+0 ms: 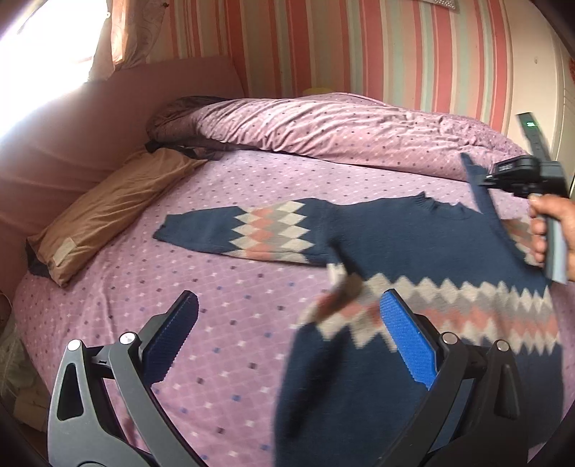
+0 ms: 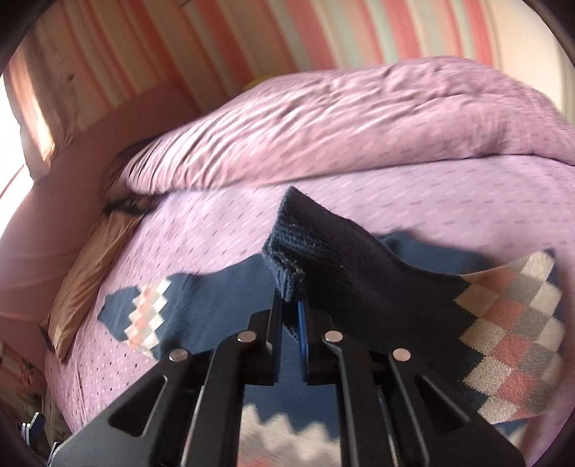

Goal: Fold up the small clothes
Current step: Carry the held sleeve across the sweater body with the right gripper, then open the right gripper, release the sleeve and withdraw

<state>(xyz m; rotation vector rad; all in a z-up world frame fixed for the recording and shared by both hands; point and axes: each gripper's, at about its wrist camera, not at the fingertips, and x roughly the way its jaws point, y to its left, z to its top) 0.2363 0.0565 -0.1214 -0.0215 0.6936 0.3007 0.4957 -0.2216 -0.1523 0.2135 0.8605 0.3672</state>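
Flanking the sweater [image 1: 413,233]: tan pillow [image 1: 107,212], rumpled duvet [image 1: 323,129].

Bed [image 1: 233,359] covered by a lilac sheet with a small diamond print. Bunched duvet [image 1: 341,125] in matching fabric lies across the far side, at 12 o'clock. Tan pillow [image 1: 107,212] rests at 10 o'clock against a pink padded headboard [image 1: 72,136]. Dark bundled fabric [image 1: 176,118] sits between pillow and duvet. Wall [image 1: 359,46] behind carries vertical pink, cream and pale-green stripes. Bright window [image 1: 46,46] with patterned curtain [image 1: 136,32] at 11 o'clock.
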